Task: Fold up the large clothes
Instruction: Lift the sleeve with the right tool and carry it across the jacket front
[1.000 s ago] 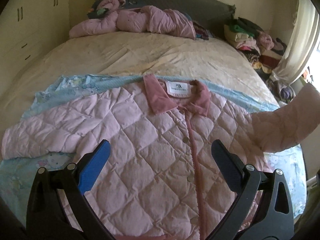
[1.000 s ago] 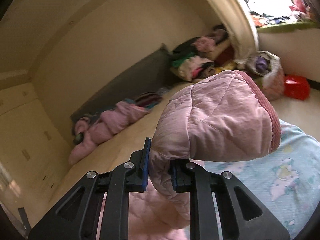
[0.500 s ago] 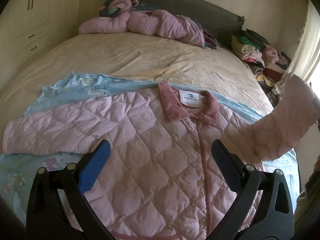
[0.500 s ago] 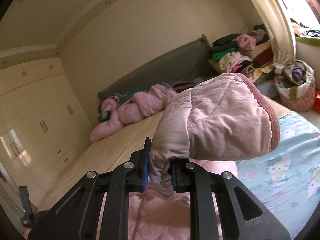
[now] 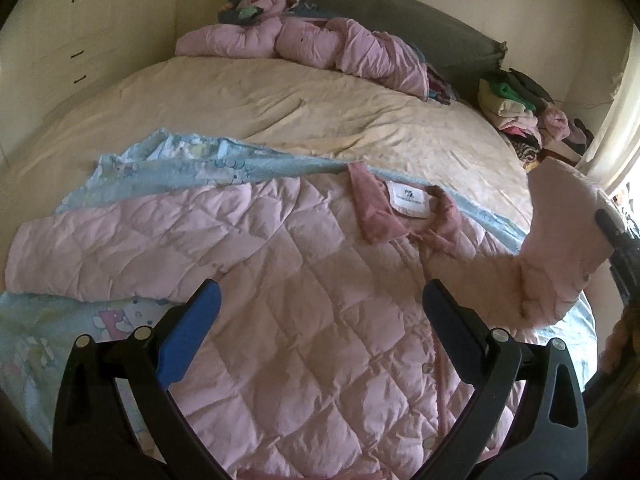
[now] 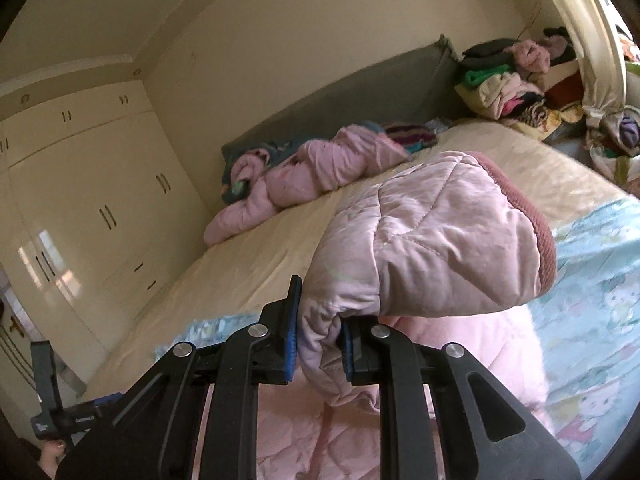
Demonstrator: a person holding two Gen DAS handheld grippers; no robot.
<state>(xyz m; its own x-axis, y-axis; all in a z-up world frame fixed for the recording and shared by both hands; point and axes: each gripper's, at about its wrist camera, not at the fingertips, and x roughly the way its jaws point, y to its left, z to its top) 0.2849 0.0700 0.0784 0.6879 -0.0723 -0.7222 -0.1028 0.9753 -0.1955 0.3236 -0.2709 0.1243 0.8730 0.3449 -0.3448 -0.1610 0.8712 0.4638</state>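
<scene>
From the left wrist view we look down on a pink quilted jacket (image 5: 320, 300) spread front-up on a light blue blanket (image 5: 36, 344) that covers the near part of the bed (image 5: 280, 108). Our left gripper (image 5: 320, 312) hovers over the jacket's chest with its jaws spread wide and nothing between them. The jacket's collar (image 5: 376, 216) points toward the headboard, and its label carries print too small for us to read. One sleeve (image 5: 100, 252) lies flat out to the left; the other sleeve (image 5: 560, 240) is lifted off the bed at the right edge, where the right gripper's dark body is cut off by the frame (we see only a sliver of it). The jacket's hem is hidden behind the left gripper. A second pink jacket (image 5: 312, 40) lies crumpled near the headboard, and a stack of clothes (image 5: 516, 108) sits at the far right, its lower part blurred.

From the right wrist view, our right gripper (image 6: 320, 340) is clamped on the raised sleeve (image 6: 432, 248) a little below its cuff (image 6: 536, 232), which flops over to the right. The sleeve hides much of the jacket beneath it. A wardrobe (image 6: 92, 208) fills the left wall, and the left gripper shows dimly in the bottom left corner.
</scene>
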